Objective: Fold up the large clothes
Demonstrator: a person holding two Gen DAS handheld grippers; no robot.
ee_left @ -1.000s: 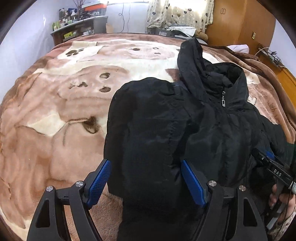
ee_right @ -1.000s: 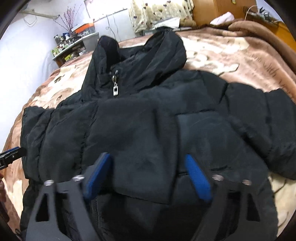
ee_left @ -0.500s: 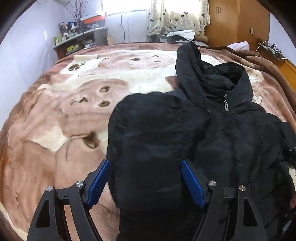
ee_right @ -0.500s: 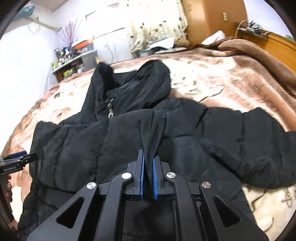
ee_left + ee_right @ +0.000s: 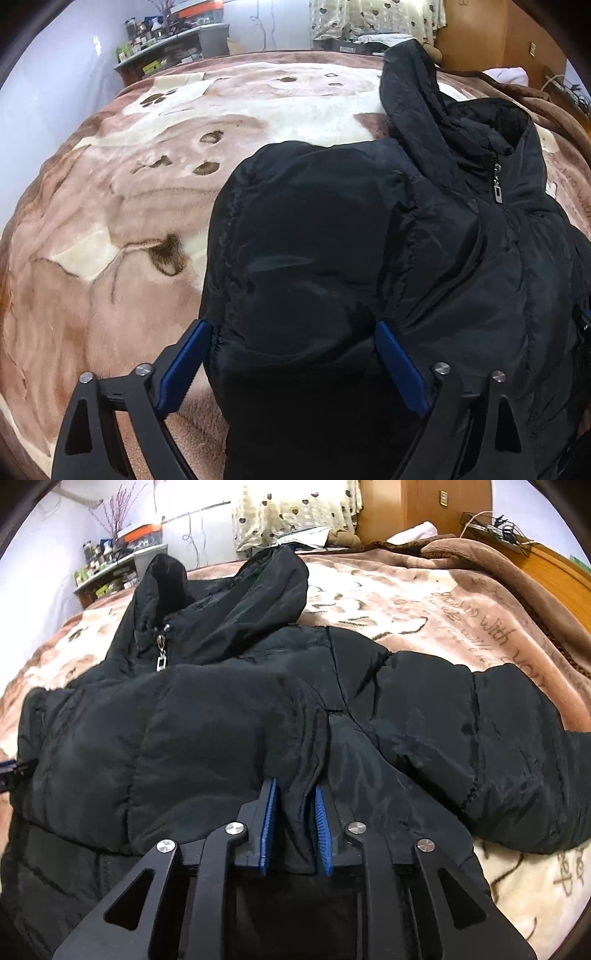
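A black hooded puffer jacket (image 5: 406,258) lies on the bed, hood away from me, zipper pull showing. One sleeve is folded across its front; the other sleeve (image 5: 498,746) stretches out to the right. My left gripper (image 5: 291,350) is open, its blue pads astride the folded sleeve's edge. My right gripper (image 5: 295,805) has its jaws partly apart with a fold of the jacket (image 5: 221,738) between the pads, which touch the cloth loosely.
A brown and cream patterned blanket (image 5: 110,221) covers the bed. A cluttered shelf (image 5: 166,55) stands at the far wall, with curtains and a wooden wardrobe (image 5: 406,509) behind. A wooden bed frame edge (image 5: 554,565) runs along the right.
My right gripper, shut tight on the jacket fold half a second ago, has parted its jaws somewhat. The left gripper stays open over the folded sleeve and has moved closer.
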